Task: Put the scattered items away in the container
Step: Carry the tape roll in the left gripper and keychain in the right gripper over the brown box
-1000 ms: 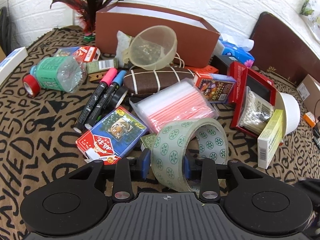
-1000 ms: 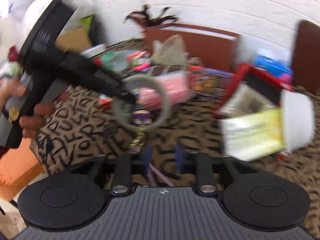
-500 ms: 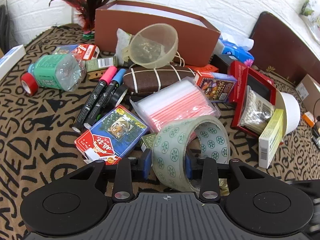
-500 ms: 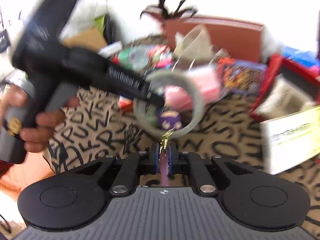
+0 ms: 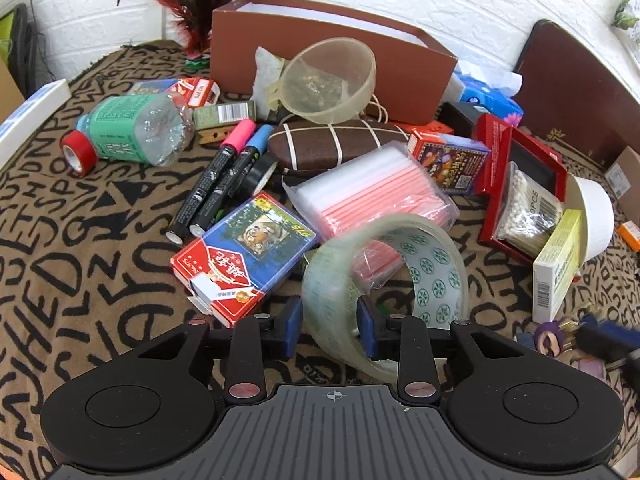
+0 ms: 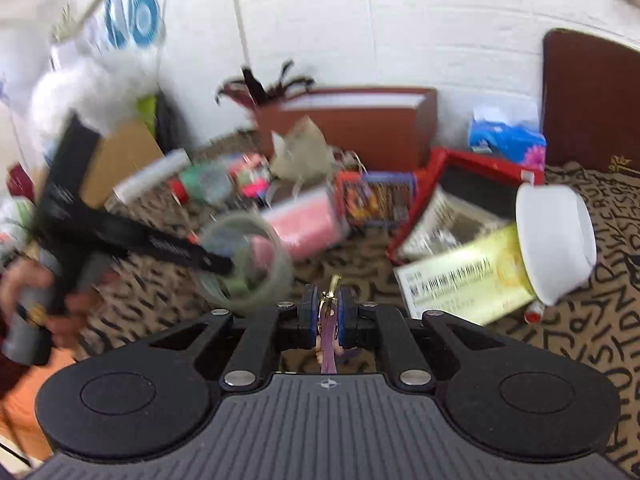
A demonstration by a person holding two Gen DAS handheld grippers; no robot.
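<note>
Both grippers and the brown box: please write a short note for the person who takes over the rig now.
Left gripper: tape roll between its fingers, tilted; its jaws have just been opening, so the grip may be loose.
Right gripper: shut on a purple keychain.
Box: at the back by the wall; its inside is hidden.
Done: two items picked up.
Left: carry both to the box, then the bottle, markers, cards and the rest on the table.

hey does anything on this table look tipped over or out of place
Yes. The plastic bottle lies on its side at the left, and the clear funnel leans tilted against the brown box rather than sitting inside it.
</note>
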